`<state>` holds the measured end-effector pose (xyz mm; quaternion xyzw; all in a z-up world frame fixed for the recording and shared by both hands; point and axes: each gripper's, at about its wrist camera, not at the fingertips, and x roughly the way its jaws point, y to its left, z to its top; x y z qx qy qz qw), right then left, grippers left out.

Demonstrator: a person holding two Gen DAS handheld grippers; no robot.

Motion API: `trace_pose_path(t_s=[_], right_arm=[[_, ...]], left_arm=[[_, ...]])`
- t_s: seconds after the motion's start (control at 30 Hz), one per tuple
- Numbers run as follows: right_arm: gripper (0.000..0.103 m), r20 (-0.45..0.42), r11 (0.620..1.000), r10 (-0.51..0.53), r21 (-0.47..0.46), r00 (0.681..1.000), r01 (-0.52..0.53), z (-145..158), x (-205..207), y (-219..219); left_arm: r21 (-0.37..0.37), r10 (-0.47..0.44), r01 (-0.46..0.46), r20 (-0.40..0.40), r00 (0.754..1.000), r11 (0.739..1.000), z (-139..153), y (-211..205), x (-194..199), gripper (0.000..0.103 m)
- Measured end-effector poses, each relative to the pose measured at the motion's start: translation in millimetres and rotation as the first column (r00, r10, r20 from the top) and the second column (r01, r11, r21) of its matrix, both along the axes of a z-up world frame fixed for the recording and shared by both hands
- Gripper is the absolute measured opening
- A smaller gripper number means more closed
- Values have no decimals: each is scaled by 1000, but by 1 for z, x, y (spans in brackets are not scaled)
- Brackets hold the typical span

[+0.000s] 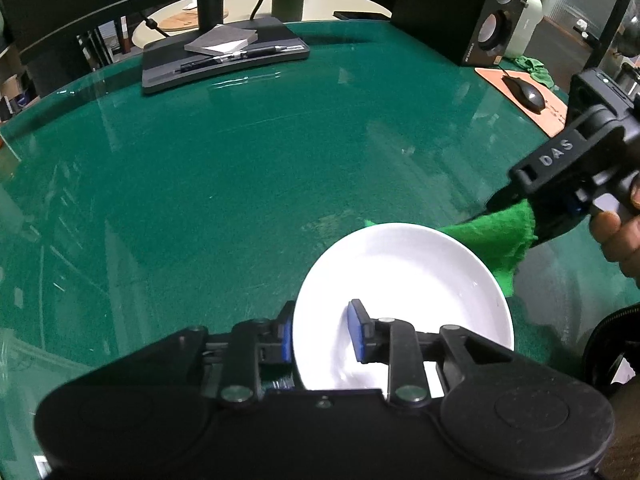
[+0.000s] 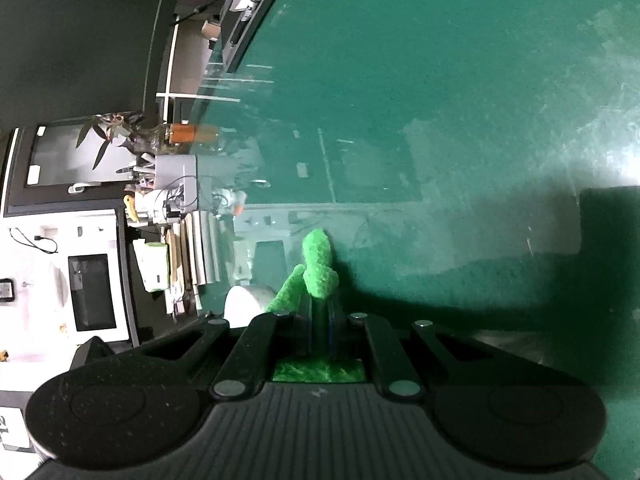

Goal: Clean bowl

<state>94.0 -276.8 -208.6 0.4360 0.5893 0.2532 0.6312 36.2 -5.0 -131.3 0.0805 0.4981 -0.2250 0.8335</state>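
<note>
Green and glossy, the worktop (image 1: pixel 240 168) carries a dark monitor base (image 1: pixel 224 60) at its far left, with a grey notepad (image 1: pixel 222 42) and a pen (image 1: pixel 232 58) lying on it. Near the middle, the left gripper (image 1: pixel 322 334) grips the near left rim of a white bowl (image 1: pixel 404 276): one blue pad (image 1: pixel 357 332) sits inside the bowl and the other just outside the wall, so the jaws stand narrow, clamped on the rim. The bowl rests on the worktop, and its inside looks bare and shiny. At its far right edge a green cloth (image 1: pixel 500 240) drapes over the rim. The right gripper (image 1: pixel 520 208) holds that cloth, its jaws nearly together with the fabric pinched between them; in its own view the cloth (image 2: pixel 316 268) bunches out past the fingertips. A hand (image 1: pixel 620 236) grasps the handle of that gripper at the right. Far right stand a speaker (image 1: pixel 496 20), a mouse (image 1: pixel 528 94) on a tan pad and another crumpled green cloth.
</note>
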Motion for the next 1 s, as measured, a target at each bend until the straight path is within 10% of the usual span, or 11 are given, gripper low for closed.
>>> trace_pose_path(t_s=[1.0], right_arm=[[9,53,998,48,37,997,-50,-3,30,42]], left_arm=[[5,-35,35,6,999,999,-1,-6,5,32]])
